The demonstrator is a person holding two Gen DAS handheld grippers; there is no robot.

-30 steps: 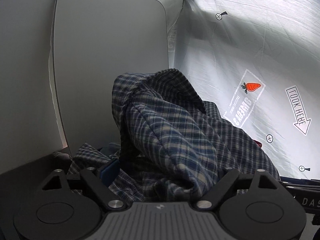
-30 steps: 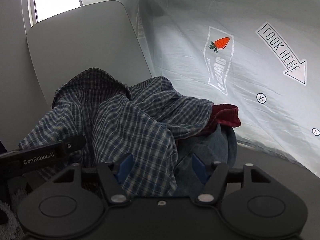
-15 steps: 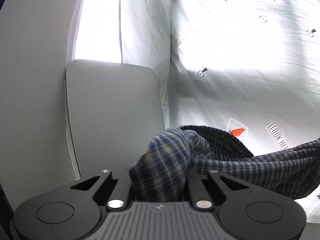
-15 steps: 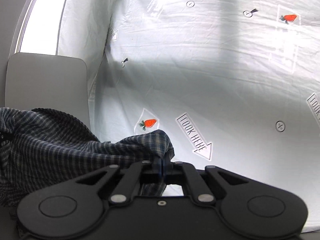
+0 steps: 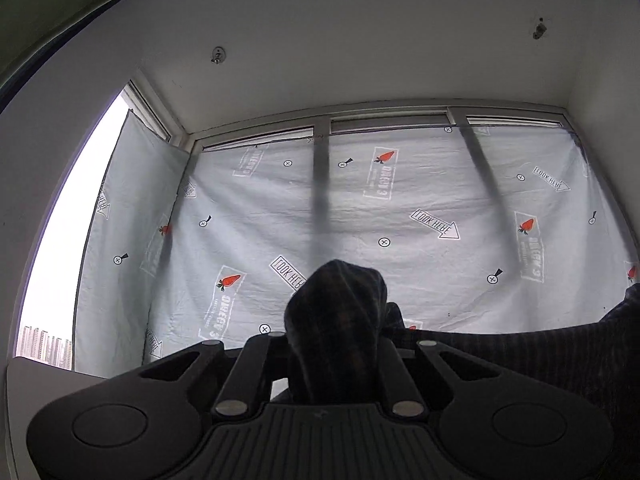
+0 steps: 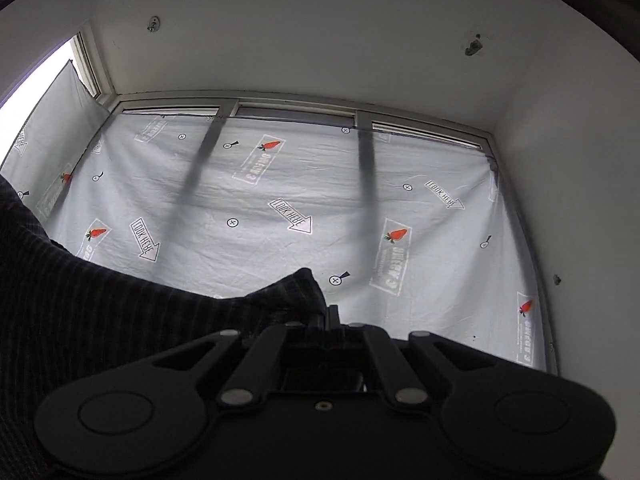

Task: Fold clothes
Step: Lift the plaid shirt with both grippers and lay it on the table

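A dark blue plaid shirt [image 5: 336, 320] is bunched up between the jaws of my left gripper [image 5: 336, 354], which is shut on it; the cloth stretches off to the right [image 5: 560, 344]. In the right wrist view the same shirt [image 6: 120, 312] hangs to the left, and my right gripper [image 6: 330, 320] is shut on its edge. Both grippers are raised high and tilted up toward the ceiling. The shirt looks dark against the backlit window. The rest of the shirt below is hidden.
A pale printed sheet with carrots and arrows [image 5: 400, 220] covers the windows [image 6: 320, 208]. The white ceiling [image 5: 360, 40] fills the top. A grey chair back [image 5: 48, 376] shows at the lower left. An uncovered window strip [image 5: 60, 260] is on the left.
Both grippers shut on the plaid shirt, lifted it off the clothes pile and swung upward; the pile and most of the chair have dropped out of view.
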